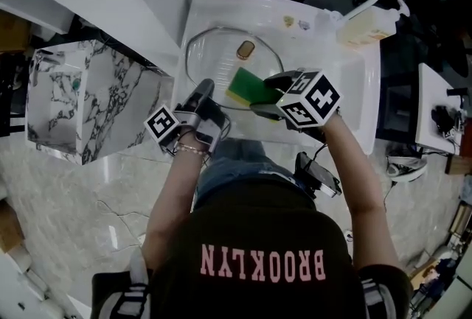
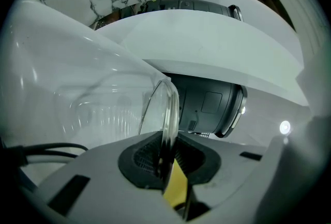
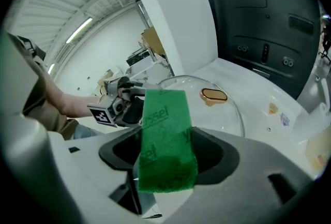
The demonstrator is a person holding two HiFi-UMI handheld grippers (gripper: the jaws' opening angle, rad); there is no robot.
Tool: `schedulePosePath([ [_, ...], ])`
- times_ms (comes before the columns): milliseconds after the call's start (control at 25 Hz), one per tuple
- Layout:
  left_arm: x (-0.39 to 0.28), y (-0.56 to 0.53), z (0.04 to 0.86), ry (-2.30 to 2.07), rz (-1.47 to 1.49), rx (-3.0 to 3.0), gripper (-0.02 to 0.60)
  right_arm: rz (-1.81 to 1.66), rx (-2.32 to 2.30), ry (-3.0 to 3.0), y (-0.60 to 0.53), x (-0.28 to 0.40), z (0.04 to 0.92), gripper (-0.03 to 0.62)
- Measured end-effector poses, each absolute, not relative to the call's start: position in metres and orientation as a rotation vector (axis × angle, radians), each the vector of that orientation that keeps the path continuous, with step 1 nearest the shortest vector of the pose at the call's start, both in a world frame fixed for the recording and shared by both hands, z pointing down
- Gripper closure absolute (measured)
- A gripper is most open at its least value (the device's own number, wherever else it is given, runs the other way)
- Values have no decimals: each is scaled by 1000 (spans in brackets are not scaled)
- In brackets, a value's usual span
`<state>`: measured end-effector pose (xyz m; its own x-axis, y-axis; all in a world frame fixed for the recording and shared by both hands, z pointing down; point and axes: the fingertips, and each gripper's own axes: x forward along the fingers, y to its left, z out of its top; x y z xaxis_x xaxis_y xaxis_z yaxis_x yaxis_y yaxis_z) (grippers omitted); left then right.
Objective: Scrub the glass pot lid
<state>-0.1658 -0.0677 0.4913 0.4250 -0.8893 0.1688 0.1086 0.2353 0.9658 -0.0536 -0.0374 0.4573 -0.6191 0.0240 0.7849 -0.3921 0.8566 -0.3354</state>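
So the glass pot lid (image 1: 214, 52) is lying in the left side of the sink (image 1: 346, 89), knob (image 1: 245, 50) facing up. The left gripper (image 1: 205, 89) has its jaws squeezed narrow on the lid's rim at the sink's near edge, probably just to stop it skating around. The right gripper (image 1: 264, 95) has its jaws clamped on a green sponge (image 1: 247, 85), hovering over the lid near the middle of the sink, looks ready to scrub. Apart from the lid, the sink only holds a few little scraps (image 1: 289, 20) at its far end. A soap bottle (image 1: 365, 26) sits at the sink's far right corner.
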Motion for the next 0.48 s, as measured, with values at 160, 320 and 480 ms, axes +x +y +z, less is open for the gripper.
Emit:
schedulePosePath([
  [160,-164,-68,492,-864,-827,1111,538,565,308,-2095,-35,-73,464,299],
  [320,-163,-67,494,-860,-823,1092,536,500,337,-2015,-36,-76,481,303],
  [480,-161,-66,494,-838,-825,1088,534,494,364,-2000,-40,-72,484,303],
])
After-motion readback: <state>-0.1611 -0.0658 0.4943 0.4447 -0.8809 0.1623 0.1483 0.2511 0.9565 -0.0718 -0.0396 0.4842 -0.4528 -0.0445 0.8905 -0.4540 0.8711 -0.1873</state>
